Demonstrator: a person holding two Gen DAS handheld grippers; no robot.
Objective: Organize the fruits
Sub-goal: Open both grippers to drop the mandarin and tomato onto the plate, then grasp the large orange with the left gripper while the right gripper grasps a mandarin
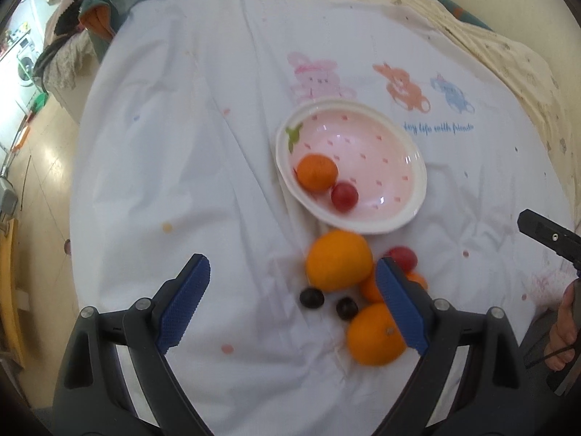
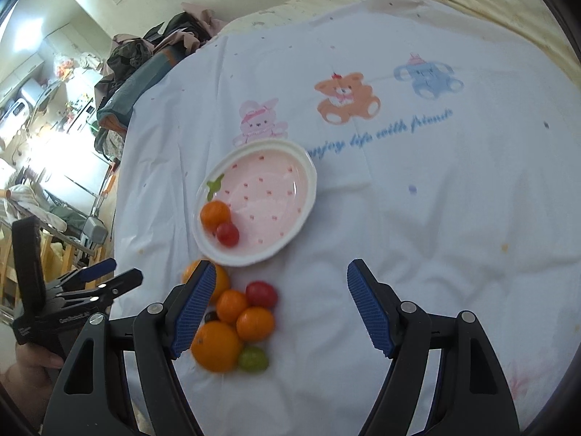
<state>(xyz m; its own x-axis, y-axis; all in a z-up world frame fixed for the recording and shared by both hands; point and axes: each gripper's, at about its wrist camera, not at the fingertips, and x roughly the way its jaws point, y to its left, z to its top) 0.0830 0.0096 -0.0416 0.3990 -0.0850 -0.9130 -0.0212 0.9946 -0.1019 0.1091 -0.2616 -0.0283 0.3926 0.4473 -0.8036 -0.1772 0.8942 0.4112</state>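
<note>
While both tongs, left (image 1: 292,283) and right (image 2: 281,292), hang spread apart and empty, loose fruit (image 2: 232,319) waits at the bowl's (image 2: 307,196) six o'clock, likely next for gathering.

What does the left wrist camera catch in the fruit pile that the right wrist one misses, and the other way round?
Only the left wrist view shows two dark grapes side by side on the white sheet. Only the right wrist view shows the green grape at the pile's near edge. Both show the pink bowl holding a small orange and a red grape, loose oranges outside it, and both the left gripper and right gripper open and empty.
</note>
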